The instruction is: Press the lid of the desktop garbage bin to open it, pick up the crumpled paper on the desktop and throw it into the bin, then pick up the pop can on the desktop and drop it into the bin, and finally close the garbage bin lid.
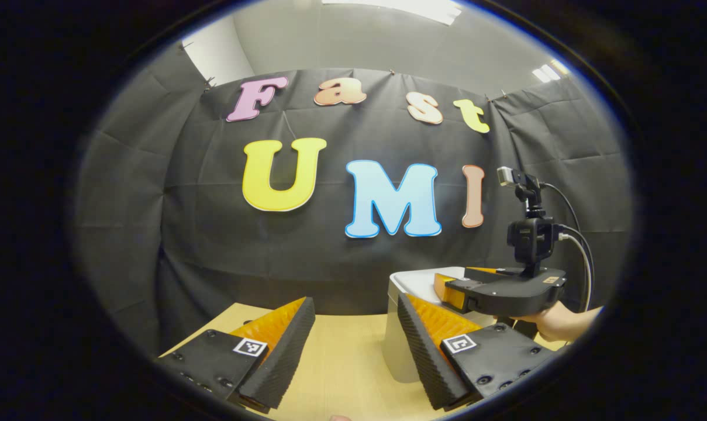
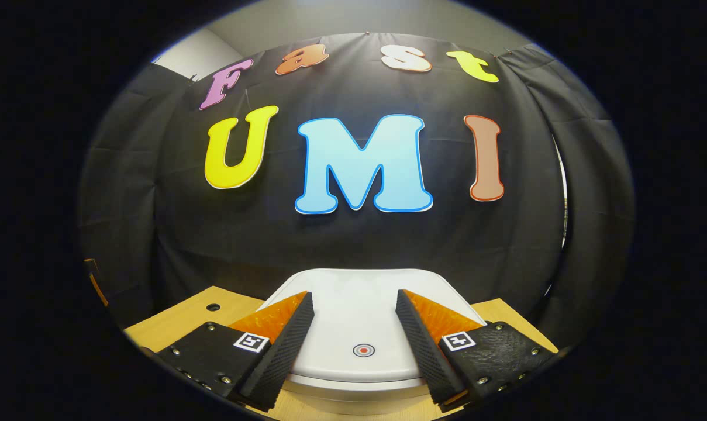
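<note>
1. I see one garbage bin (image 2: 353,316): smooth white plastic, rounded corners, its flat lid (image 2: 362,304) closed, with a small round red-and-white mark (image 2: 363,350) near the front edge.
2. It stands on a pale wooden desktop (image 1: 341,362).
3. My right gripper (image 2: 353,333) hangs over the lid, ribbed fingers spread wide, the mark between them.
4. My left gripper (image 1: 356,345) is wide too, empty, the bin just right of it.

We see each gripper (image 2: 353,339) w/ black screw-dotted finger mounts, one small square black-and-white marker per mount, and ribbed wedge-shaped pads (image 2: 289,345). The right gripper (image 1: 447,286) has a flat black rounded body, a camera on a short mast, and black cables looping behind. A bare hand (image 1: 555,324) grips it.
</note>
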Motion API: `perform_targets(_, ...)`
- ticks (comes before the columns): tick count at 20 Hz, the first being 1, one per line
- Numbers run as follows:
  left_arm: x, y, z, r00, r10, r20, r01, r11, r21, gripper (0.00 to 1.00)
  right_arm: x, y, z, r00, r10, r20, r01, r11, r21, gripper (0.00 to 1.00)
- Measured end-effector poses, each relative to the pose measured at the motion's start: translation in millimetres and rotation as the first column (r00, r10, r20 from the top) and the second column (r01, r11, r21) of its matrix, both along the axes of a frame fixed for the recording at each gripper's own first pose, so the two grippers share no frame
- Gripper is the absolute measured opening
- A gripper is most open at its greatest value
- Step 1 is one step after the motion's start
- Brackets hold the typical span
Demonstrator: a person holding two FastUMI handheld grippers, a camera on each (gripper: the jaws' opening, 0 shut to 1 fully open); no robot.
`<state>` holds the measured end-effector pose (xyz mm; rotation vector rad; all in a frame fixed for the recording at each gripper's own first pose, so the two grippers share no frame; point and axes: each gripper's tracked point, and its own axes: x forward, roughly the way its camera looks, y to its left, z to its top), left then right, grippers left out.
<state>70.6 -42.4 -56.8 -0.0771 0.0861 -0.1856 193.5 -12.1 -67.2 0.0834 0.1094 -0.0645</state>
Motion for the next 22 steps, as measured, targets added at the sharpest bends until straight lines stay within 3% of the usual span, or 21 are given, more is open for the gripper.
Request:
perform_targets(11,-0.6,10.5,-12.8,0.998,0.048,-0.040,-0.048,0.999,0.017,0.92,-2.0,-3.1,-3.3,0.997,-0.028,0.073,0.029,1.000,-0.005,0.94)
perform_targets(18,-16.1,11.2,9.4,0.998,0.068,-0.001,-0.068,0.997,0.044,0.92,-3.4,-0.9,-4.2,0.998,-0.035,0.058,0.034,0.999,0.017,0.94)
perform_targets(22,-28.5,8.7,20.1,0.996,0.086,0.005,-0.086,0.996,0.018,0.95,-3.3,-1.4,-0.5,0.997,-0.039,0.066,0.039,0.999,0.012,0.93)
